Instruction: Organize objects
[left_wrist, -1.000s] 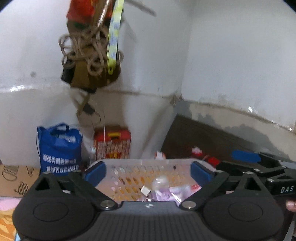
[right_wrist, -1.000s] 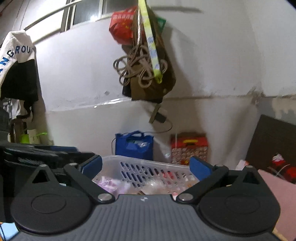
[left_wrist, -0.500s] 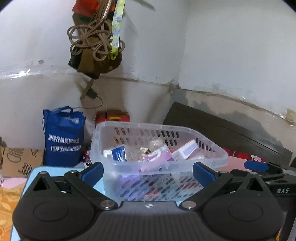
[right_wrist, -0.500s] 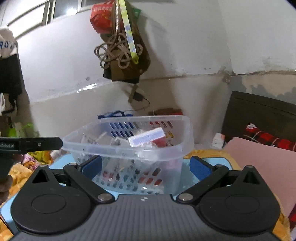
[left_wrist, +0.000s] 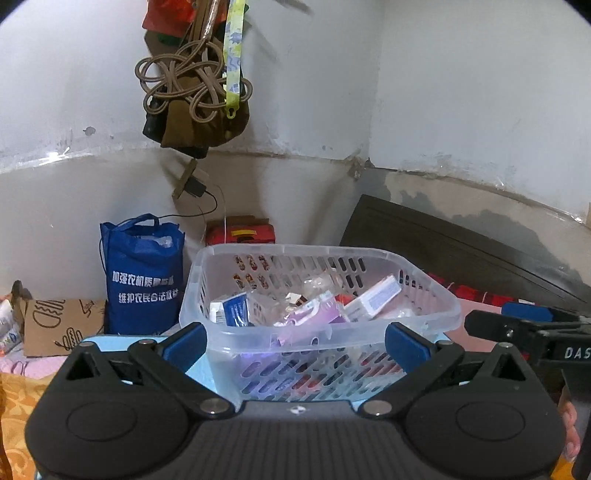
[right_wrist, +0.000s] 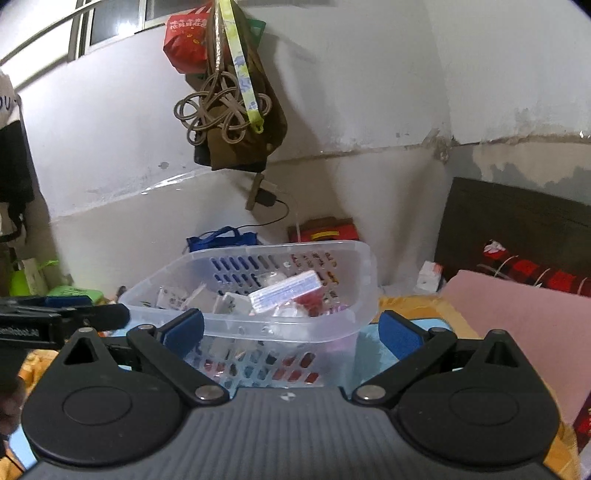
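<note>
— where both cameras look, what sits in the middle?
— clear plastic basket (left_wrist: 436, 295) with slotted walls, standing on a light blue surface (left_wrist: 199, 373), straight ahead of both tools.
— while on the basket, what lies inside?
— heap of small packets and boxes: white box with blue print (left_wrist: 375, 297) tilted against the far right wall, purple pack (left_wrist: 308, 317) near the middle, blue-and-white carton (left_wrist: 231, 308) on the left. smaller bits too blurred to tell apart.
— state of the left gripper (left_wrist: 295, 341)?
— spread wide, blue pads (left_wrist: 186, 341) well apart, nothing between them. tips close to the near wall of the basket, apart from it as far as can be told.
— and the right gripper (right_wrist: 291, 330)?
— same: wide, nothing held, pads (right_wrist: 397, 334) on either side of the basket's near corner, not touching it. seen from the left camera, pokes in from the right edge (left_wrist: 524, 325), beside the basket.
— anything of the person?
— only a bit of a hand (left_wrist: 569, 428) at the lower right of the left view, around the other tool's handle.
— behind the basket?
— blue bag (left_wrist: 142, 273) with white lettering against the wall, red box (left_wrist: 240, 232) beside it, brown cardboard (left_wrist: 55, 325) to the left. higher up, brown bag with coiled cord and a yellow-green strap (left_wrist: 232, 62) hanging on the white wall. dark headboard (right_wrist: 513, 221) to the right, pink sheet (right_wrist: 517, 314) in front of it.
</note>
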